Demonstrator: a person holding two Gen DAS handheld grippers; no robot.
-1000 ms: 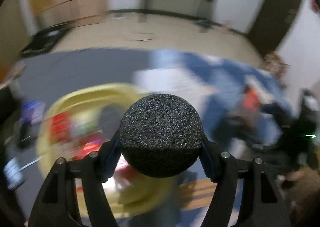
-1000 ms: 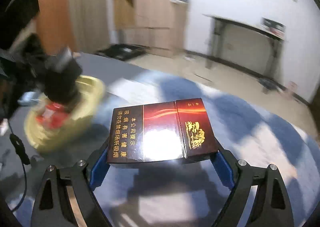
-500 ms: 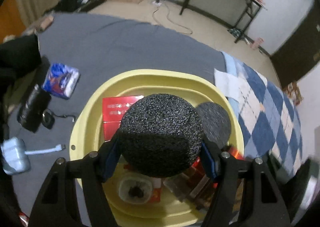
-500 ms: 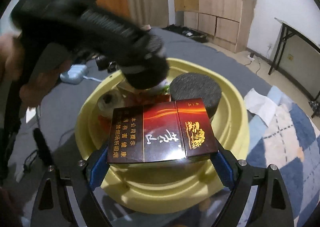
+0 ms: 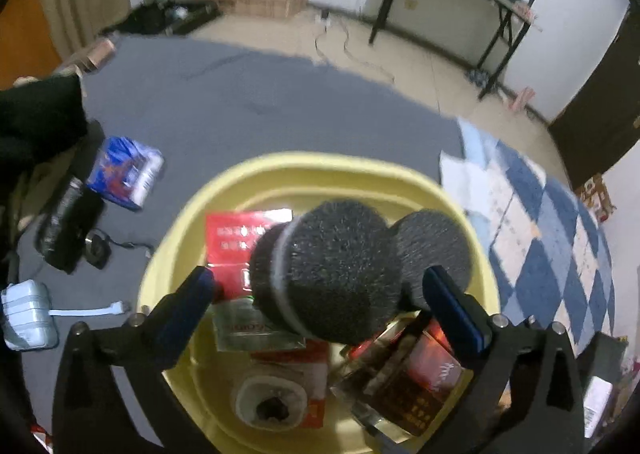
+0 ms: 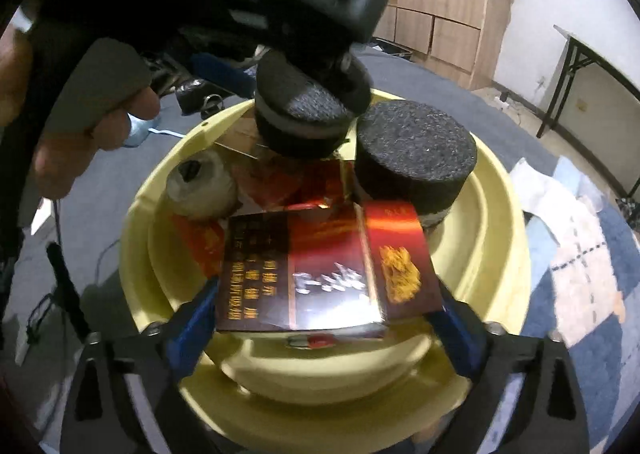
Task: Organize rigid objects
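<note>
A yellow basin (image 5: pixel 328 170) (image 6: pixel 500 246) sits on the grey cover and holds red packs, a yarn ball (image 6: pixel 202 184) and a black foam puck (image 5: pixel 434 246) (image 6: pixel 416 158). My left gripper (image 5: pixel 320 294) is open above the basin; a second black foam puck (image 5: pixel 328 270) (image 6: pixel 304 122) sits tilted between its spread jaws, free of both. My right gripper (image 6: pixel 328 306) has its jaws spread, and the dark red cigarette box (image 6: pixel 324 270) sits tilted between them over the basin's near side, with gaps at both pads.
Left of the basin on the grey cover lie a blue packet (image 5: pixel 126 172), a black device (image 5: pixel 68 230) and a white charger with cable (image 5: pixel 28 314). A blue checkered rug (image 5: pixel 560 238) lies to the right. A black desk (image 5: pixel 460 2) stands by the far wall.
Both grippers swung over the yellow basin. The left jaws have opened and let go of the foam puck. The right jaws have widened and the cigarette box has tipped down.
</note>
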